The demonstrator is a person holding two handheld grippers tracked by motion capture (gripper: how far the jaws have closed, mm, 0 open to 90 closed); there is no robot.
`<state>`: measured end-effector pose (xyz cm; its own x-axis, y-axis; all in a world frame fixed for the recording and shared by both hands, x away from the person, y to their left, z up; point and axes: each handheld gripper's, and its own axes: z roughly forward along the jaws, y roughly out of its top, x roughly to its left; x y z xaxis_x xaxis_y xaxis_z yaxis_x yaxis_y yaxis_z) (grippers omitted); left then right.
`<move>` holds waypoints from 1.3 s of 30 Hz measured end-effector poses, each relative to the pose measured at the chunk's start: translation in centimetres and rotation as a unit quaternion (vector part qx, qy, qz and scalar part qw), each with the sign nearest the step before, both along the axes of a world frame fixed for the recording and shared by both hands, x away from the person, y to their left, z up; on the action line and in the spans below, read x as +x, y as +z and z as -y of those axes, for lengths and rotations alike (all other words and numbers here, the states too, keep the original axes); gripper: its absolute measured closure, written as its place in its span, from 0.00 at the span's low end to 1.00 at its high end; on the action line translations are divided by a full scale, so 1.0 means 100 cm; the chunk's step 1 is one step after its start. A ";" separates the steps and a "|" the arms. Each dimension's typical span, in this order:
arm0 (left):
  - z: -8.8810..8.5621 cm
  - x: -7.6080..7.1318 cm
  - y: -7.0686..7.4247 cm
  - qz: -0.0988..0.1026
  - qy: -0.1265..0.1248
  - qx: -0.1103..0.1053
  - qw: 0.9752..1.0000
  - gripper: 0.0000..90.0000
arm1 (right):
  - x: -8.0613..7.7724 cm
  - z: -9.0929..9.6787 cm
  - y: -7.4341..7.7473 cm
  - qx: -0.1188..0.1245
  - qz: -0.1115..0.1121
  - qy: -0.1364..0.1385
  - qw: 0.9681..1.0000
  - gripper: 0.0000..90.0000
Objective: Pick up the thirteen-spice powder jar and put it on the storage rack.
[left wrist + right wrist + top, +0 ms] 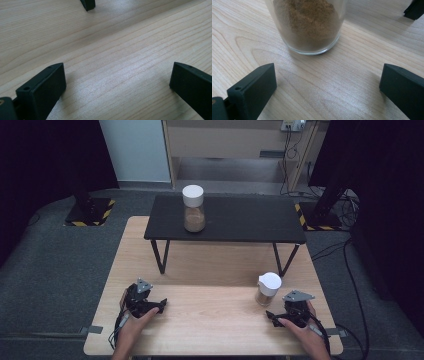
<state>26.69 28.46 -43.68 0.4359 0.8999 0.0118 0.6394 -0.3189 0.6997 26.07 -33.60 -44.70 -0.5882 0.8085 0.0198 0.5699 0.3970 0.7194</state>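
Only overhead, a second jar (pixel 194 209)

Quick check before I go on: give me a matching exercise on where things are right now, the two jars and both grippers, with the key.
Things:
1. Large jar
2. Small jar
3. Left gripper
4. Right gripper

Places or states:
A. Jaws open, nothing but bare wooden table between them
B. Standing on the black shelf
C. Jaws open, pointing at a jar of brown powder close ahead
D. Standing on the wooden table, near the person's right hand

Pairs: 1-B, 2-D, 3-A, 4-C
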 end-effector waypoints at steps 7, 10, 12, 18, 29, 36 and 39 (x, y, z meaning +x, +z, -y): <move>0.000 0.000 0.000 0.000 0.000 0.000 1.000 0.00 | 0.000 0.000 0.000 0.000 0.000 0.000 1.000 0.02; 0.000 0.000 0.000 0.000 0.000 0.000 1.000 0.00 | 0.000 0.000 0.000 0.000 0.000 0.000 1.000 0.02; 0.000 0.000 0.000 0.000 0.000 0.000 1.000 0.00 | 0.000 0.000 0.000 0.000 -0.001 0.000 1.000 0.02; 0.000 0.000 0.000 0.000 0.000 0.000 1.000 0.00 | 0.000 0.000 0.000 0.000 -0.001 -0.001 1.000 0.02; 0.000 0.000 0.000 0.000 0.000 0.000 1.000 0.00 | -0.001 0.005 0.001 0.010 0.000 0.010 1.000 0.04; 0.000 0.000 0.000 0.000 0.000 0.000 1.000 0.00 | -0.002 0.004 0.003 0.008 0.008 0.018 1.000 0.04; 0.000 0.000 0.000 0.000 0.000 0.000 1.000 0.00 | -0.003 0.004 0.004 0.011 0.013 0.018 1.000 0.05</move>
<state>26.69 28.46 -43.68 0.4357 0.9000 0.0118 0.6394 -0.3187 0.6997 25.76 -34.01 -44.32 -0.6173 0.7864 0.0221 0.5371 0.4008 0.7422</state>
